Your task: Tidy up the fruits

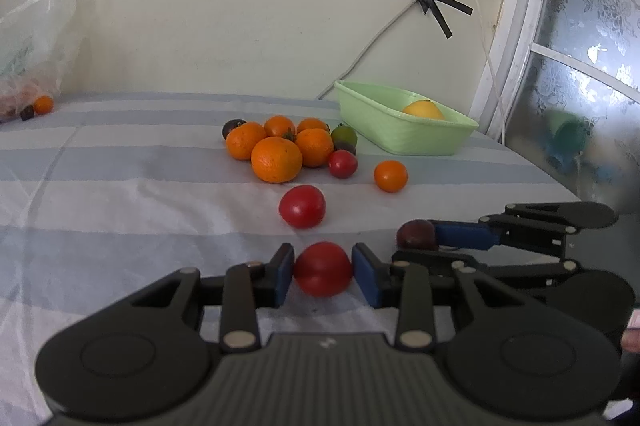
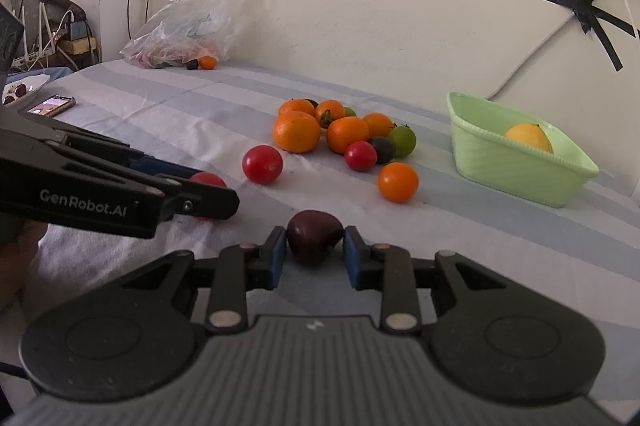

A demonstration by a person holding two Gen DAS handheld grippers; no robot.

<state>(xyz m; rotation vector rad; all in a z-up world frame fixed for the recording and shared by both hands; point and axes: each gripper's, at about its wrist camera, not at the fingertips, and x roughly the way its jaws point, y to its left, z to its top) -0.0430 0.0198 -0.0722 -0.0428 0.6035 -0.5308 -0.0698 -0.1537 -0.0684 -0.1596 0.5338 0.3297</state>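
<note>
While each tool [image 1: 323, 272] [image 2: 315, 245] pinches one fruit, two red tomatoes [image 1: 302, 206] lie loose

Fruit spread across my sheet

I see a heap of fruit [image 2: 320, 130] mid-sheet [image 2: 160, 114], the basket [image 2: 516, 166] to its right holding one fruit [image 2: 529, 136], a bag [image 2: 192, 26] behind by the wall, a phone [image 2: 51, 105] far left.

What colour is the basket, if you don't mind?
Light green basket; the right wrist view shows it best.
</note>
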